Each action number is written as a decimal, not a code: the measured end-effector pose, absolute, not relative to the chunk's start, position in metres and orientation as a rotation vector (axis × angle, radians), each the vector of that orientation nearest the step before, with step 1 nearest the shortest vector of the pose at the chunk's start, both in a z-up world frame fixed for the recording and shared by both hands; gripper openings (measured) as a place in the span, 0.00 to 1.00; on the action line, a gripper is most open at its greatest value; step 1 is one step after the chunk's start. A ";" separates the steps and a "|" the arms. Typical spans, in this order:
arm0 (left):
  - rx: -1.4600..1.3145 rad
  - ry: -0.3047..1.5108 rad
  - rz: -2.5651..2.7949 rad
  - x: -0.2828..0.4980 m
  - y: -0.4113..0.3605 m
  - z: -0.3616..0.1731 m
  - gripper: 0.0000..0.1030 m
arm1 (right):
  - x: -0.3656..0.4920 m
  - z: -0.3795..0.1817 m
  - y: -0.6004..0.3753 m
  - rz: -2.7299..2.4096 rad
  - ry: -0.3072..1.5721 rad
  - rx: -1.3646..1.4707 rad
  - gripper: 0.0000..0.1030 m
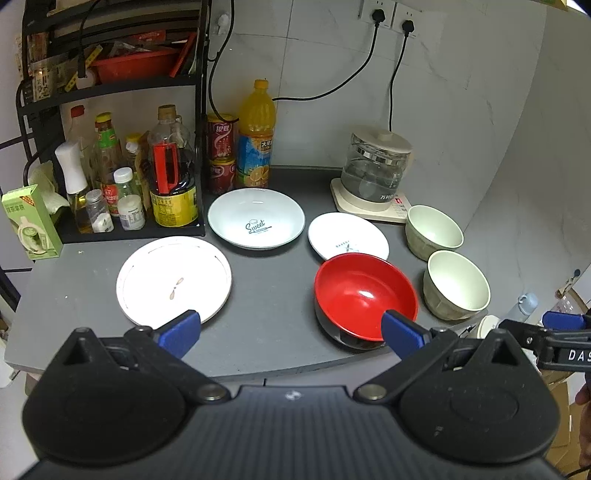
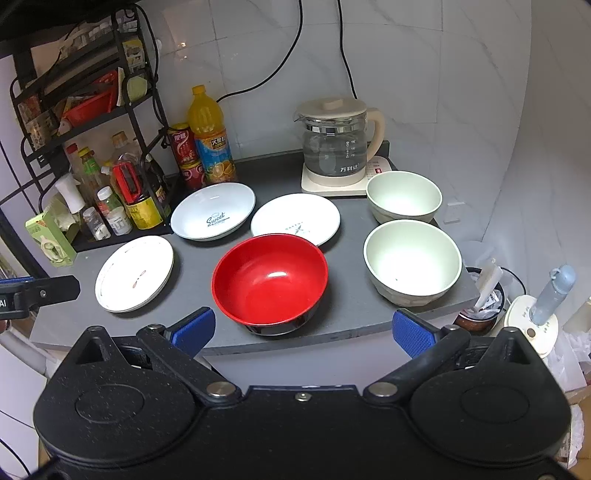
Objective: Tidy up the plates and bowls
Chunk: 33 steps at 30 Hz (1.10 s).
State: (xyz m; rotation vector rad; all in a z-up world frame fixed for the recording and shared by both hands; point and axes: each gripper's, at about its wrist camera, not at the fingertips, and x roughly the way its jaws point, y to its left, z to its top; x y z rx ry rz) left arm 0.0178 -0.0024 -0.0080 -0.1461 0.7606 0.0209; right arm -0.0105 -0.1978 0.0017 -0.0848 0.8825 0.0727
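Observation:
On the grey counter (image 1: 266, 317) lie a flat white plate (image 1: 173, 278) at the left, a deep "Sweet" plate (image 1: 256, 218) behind it, a small white plate (image 1: 347, 236), a red bowl (image 1: 365, 295) at the front, and two pale green bowls (image 1: 434, 230) (image 1: 456, 288) at the right. The same dishes show in the right wrist view: the red bowl (image 2: 269, 278), the near green bowl (image 2: 412, 262), the far green bowl (image 2: 404, 195), the flat plate (image 2: 135, 273). My left gripper (image 1: 291, 332) is open and empty over the front edge. My right gripper (image 2: 303, 328) is open and empty in front of the red bowl.
A black rack (image 1: 110, 147) with bottles stands at the back left, with a juice bottle (image 1: 256, 136) and red cans (image 1: 221, 155) beside it. A glass kettle (image 1: 375, 170) on its base sits at the back right. Cables hang from wall sockets (image 1: 391, 14).

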 end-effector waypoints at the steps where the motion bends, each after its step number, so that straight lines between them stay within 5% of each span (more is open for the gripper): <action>1: -0.147 0.760 0.021 0.018 -0.002 -0.008 1.00 | -0.010 0.001 -0.198 0.073 0.883 -0.088 1.00; 33: -0.167 0.744 0.078 0.023 -0.003 -0.003 1.00 | -0.003 0.003 -0.201 0.082 0.872 -0.112 1.00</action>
